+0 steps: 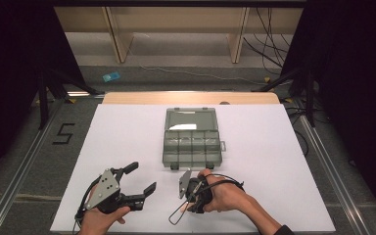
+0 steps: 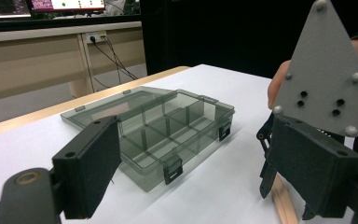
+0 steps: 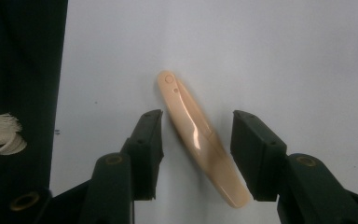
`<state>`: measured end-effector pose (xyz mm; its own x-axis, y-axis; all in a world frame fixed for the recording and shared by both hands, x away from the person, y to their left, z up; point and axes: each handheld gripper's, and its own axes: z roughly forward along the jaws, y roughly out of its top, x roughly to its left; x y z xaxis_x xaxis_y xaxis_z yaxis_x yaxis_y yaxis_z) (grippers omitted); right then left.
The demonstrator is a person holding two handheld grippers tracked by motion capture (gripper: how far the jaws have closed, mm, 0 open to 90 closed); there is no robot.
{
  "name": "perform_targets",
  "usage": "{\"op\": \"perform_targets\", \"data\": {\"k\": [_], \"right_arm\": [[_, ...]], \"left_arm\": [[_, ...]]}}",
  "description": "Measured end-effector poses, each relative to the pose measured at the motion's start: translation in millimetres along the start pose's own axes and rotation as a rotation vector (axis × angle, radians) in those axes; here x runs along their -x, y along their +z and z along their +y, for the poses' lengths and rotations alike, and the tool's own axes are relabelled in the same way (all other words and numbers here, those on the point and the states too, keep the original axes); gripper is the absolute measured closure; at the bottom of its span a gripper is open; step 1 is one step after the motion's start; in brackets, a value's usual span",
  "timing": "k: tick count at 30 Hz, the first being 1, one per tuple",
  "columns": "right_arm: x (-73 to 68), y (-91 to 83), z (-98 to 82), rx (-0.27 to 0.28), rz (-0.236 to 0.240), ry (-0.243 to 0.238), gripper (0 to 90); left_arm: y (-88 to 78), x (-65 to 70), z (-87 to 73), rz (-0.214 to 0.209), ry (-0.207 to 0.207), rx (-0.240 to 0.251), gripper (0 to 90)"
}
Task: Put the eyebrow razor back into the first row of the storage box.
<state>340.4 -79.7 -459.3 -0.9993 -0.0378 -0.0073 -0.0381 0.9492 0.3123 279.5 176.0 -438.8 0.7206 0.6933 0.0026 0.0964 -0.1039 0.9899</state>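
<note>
An open smoky plastic compartment box (image 1: 192,147) lies mid-table with its lid (image 1: 191,119) folded flat behind; in the left gripper view the box (image 2: 168,126) looks to have nothing in it. A slim beige clip-like piece (image 3: 198,140) lies on the white sheet between the jaws of my right gripper (image 3: 198,119), which is open and points straight down over it without touching. In the high view that right gripper (image 1: 192,198) sits just in front of the box. My left gripper (image 1: 143,176) rests open at the front left, facing the box and the right gripper's grey plate (image 2: 324,70).
The white sheet (image 1: 274,161) covers the table, with a wooden edge (image 1: 191,98) at the far side. Beyond are shelf legs, floor cables and a small blue item (image 1: 111,77). A dark strip (image 3: 18,93) and a white frayed cord (image 3: 0,133) lie left of the right gripper's jaws.
</note>
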Motion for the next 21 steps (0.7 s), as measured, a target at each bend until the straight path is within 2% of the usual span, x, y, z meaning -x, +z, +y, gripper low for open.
{"op": "perform_targets", "data": {"k": [3, 7, 9, 15, 19, 21], "right_arm": [[2.3, 1.9, -0.5, -0.009, 0.011, 0.011, 56.7], [2.1, 2.0, -0.4, -0.009, 0.013, 0.005, 58.3], [1.1, 1.8, 0.2, -0.015, 0.014, 0.004, 61.3], [-4.1, 1.4, 4.0, -0.042, 0.016, -0.032, 73.2], [-3.5, 1.3, 3.4, -0.036, 0.016, -0.034, 74.0], [-3.8, 1.3, 3.3, -0.034, 0.016, -0.033, 74.0]], "left_arm": [[-0.3, -0.4, 0.4, -0.002, 0.013, 0.0, 16.3], [0.1, 0.0, -0.1, -0.002, 0.0, 0.003, 16.3], [0.1, -0.5, 0.2, -0.003, 0.012, 0.002, 16.3], [-0.8, 0.9, 0.5, -0.003, -0.001, 0.002, 16.4], [-0.5, -0.7, 0.5, -0.002, 0.009, 0.004, 16.3], [0.6, 0.3, 0.1, -0.01, -0.002, 0.017, 16.3]]}}
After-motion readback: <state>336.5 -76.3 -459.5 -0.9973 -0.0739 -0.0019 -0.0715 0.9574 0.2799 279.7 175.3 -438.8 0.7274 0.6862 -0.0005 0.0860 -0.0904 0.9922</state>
